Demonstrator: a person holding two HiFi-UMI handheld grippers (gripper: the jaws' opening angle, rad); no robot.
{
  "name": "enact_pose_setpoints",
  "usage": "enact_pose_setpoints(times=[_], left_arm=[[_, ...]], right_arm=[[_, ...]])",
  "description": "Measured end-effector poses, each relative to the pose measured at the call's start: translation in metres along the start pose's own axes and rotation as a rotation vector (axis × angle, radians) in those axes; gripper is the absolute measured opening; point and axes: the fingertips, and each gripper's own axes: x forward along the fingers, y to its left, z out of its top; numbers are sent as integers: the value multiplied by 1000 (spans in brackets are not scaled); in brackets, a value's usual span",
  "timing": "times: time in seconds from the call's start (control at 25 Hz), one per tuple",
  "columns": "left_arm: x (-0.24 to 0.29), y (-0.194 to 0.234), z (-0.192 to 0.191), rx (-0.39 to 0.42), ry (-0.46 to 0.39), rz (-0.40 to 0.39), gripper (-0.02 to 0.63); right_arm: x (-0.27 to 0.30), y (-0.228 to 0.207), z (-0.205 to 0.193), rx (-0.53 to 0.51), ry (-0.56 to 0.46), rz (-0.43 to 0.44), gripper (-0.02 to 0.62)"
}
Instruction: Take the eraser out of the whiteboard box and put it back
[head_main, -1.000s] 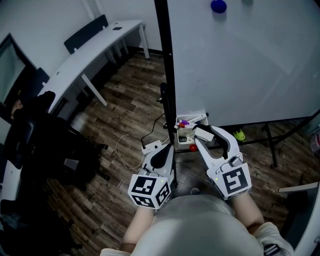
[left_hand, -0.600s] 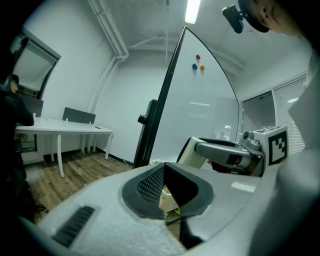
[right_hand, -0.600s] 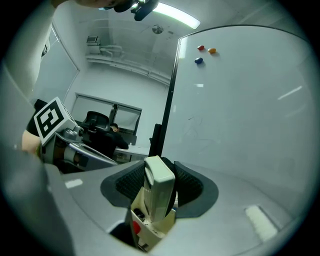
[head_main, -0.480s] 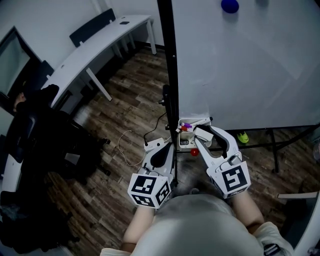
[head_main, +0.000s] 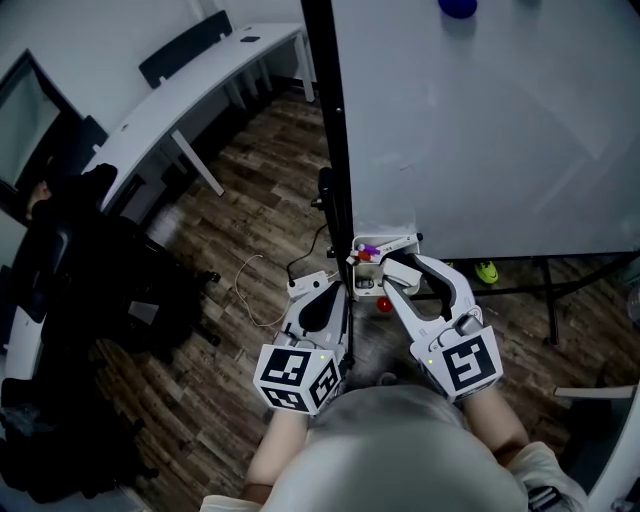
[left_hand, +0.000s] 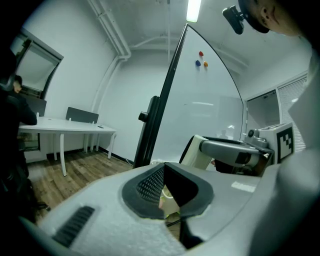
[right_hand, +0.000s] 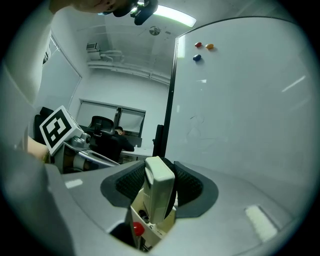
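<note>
Cream eraser (right_hand: 157, 200), likely light and stiff, is pinched by its broad sides in the right gripper (right_hand: 161, 172), at twelve o'clock of the whiteboard box (right_hand: 152, 230); the left gripper (left_hand: 165, 172) is closed and empty.

The eraser (right_hand: 159, 192) is creamy white, the box (right_hand: 159, 232) under it is pale with a red ball (right_hand: 138, 229) inside, the whiteboard (right_hand: 240, 125) is white with red, orange and blue magnets (right_hand: 199, 44), and the floor (head_main: 250, 210) is brown striped wood.
</note>
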Motion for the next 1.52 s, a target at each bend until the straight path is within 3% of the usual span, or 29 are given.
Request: enact_pose_setpoints(times=[1.52], left_arm=[[2, 1, -8, -9, 14, 24, 6]], right_arm=[[12, 0, -93, 35, 235, 23, 192]])
